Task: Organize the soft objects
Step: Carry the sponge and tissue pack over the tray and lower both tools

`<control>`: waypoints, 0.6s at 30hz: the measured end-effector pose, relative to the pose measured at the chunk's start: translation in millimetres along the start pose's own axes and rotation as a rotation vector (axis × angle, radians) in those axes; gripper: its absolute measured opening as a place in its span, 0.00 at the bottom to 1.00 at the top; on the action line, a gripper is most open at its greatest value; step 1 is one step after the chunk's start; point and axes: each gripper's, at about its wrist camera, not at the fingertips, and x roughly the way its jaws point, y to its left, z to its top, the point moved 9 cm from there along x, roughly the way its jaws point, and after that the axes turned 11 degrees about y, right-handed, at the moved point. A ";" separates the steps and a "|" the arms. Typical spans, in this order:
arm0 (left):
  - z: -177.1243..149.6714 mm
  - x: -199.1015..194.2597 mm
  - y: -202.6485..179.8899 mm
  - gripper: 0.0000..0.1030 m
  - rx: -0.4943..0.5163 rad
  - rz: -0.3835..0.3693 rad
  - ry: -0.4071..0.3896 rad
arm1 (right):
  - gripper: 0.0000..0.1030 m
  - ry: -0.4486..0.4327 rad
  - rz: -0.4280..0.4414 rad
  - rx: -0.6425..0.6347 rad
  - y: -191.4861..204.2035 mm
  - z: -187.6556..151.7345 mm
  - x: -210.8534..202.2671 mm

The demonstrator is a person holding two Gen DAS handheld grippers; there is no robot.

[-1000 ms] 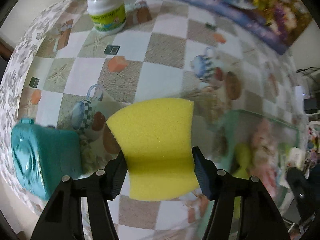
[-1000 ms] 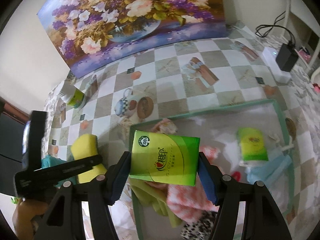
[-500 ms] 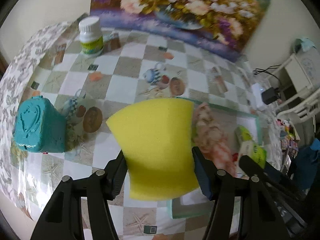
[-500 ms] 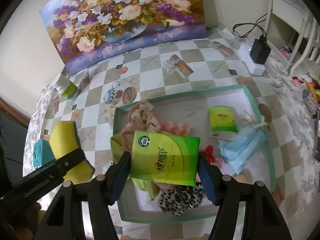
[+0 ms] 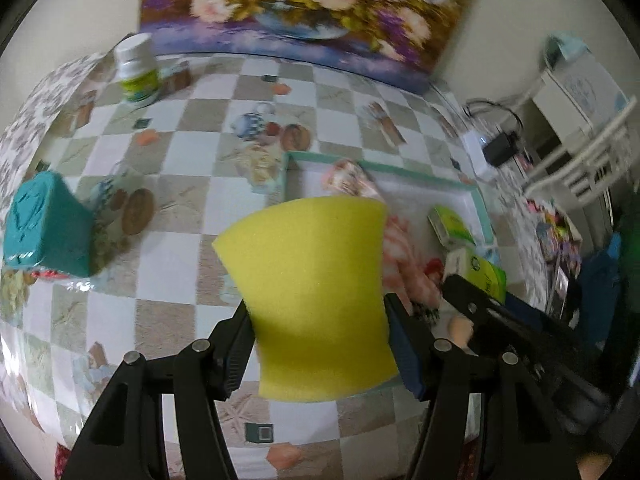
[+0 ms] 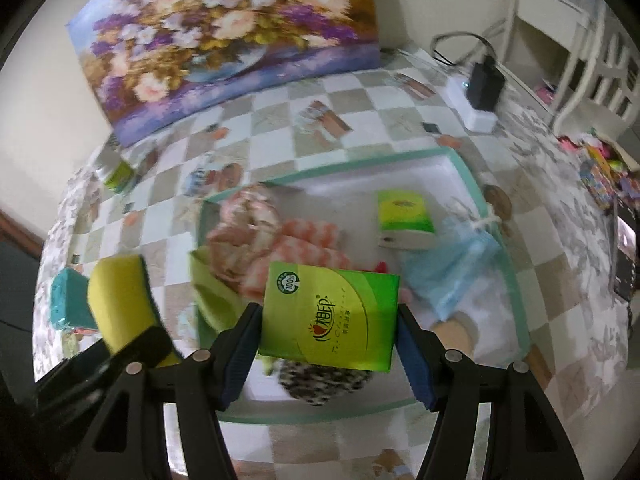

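One checkered table (image 6: 360, 128) fills both views, with one flower painting (image 6: 232, 36) propped at its far edge. One green-rimmed tray (image 6: 472, 184) sits on the table and holds a heap of soft things: one pink cloth (image 6: 244, 220), one striped orange-pink cloth (image 6: 308, 244), one blue mask (image 6: 452, 268), one leopard-print piece (image 6: 324, 380) and one green tissue pack (image 6: 404, 216) lying near the far right corner. One teal box (image 5: 44, 228) stands on the table left of the tray. One yellow sponge (image 5: 316, 296) is clamped in the left gripper (image 5: 320, 340), held above the tray's near left edge. A second tissue pack (image 6: 332, 316) is pinched in the right gripper (image 6: 328, 344) over the heap. One white bottle (image 5: 136, 68) stands near the painting.
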 end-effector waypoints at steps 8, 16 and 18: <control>-6.7 26.5 -25.2 0.62 0.078 -0.020 0.047 | 0.66 0.091 -0.011 0.111 -42.3 -9.0 33.5; -10.2 37.4 -26.9 0.66 0.092 -0.028 0.076 | 0.68 0.123 -0.023 0.128 -50.5 -13.1 43.7; -10.5 35.1 -25.4 0.68 0.091 -0.024 0.071 | 0.69 0.128 -0.029 0.127 -50.6 -13.3 44.0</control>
